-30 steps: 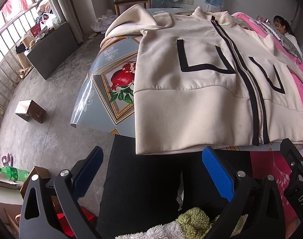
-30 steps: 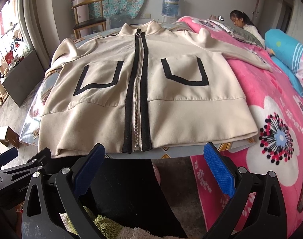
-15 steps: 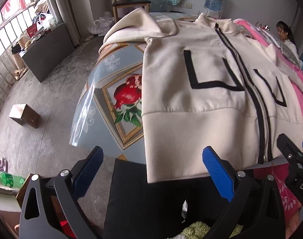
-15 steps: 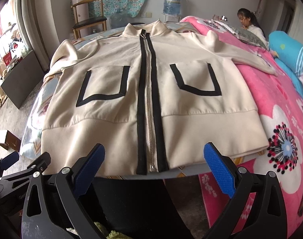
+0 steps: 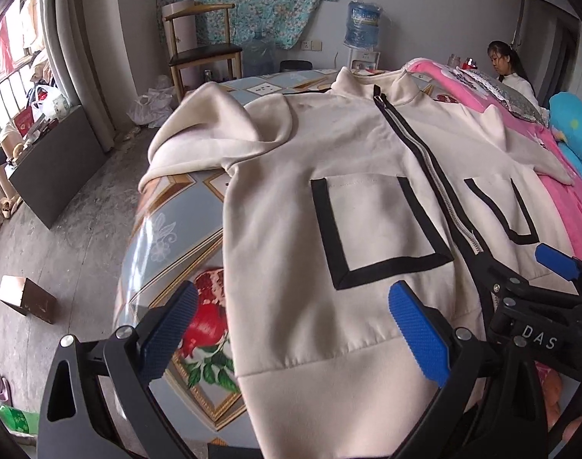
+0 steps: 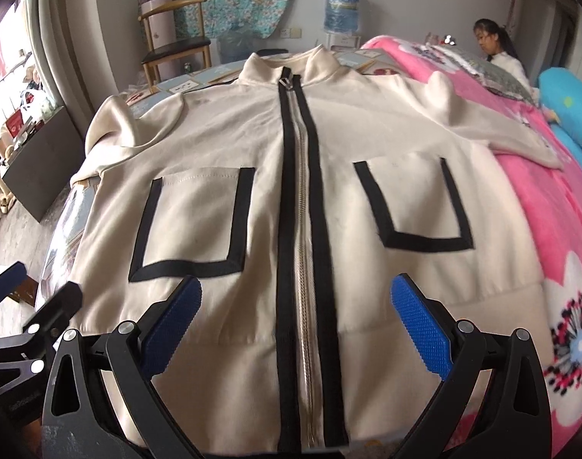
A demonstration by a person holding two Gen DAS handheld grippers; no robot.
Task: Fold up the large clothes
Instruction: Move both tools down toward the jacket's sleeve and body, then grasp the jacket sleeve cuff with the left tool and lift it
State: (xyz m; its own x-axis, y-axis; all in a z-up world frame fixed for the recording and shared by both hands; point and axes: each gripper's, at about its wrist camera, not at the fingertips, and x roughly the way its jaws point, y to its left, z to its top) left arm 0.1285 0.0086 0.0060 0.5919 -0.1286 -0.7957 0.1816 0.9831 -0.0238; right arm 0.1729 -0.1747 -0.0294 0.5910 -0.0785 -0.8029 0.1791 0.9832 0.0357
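Observation:
A cream zip-up jacket [image 5: 329,199] [image 6: 298,199] with black pocket trim lies face up and spread flat on a table, collar at the far end. Its left sleeve [image 5: 222,126] is bunched near the table's far left corner; the right sleeve [image 6: 493,122] trails onto the pink bedding. My left gripper [image 5: 291,332] hovers open over the jacket's lower left hem. My right gripper [image 6: 296,323] stands open above the zipper near the hem, holding nothing. Each gripper shows at the edge of the other's view.
The table [image 5: 168,237] has a grey patterned cover with fruit prints. A bed with pink floral bedding [image 6: 558,229] adjoins on the right, where a person [image 6: 497,53] sits. A wooden chair [image 5: 202,49], water bottles [image 5: 363,19] and a cardboard box [image 5: 26,298] stand around.
Both grippers have moved forward from below the table's near edge to over the jacket's hem. Both stayed open; the jacket has not moved.

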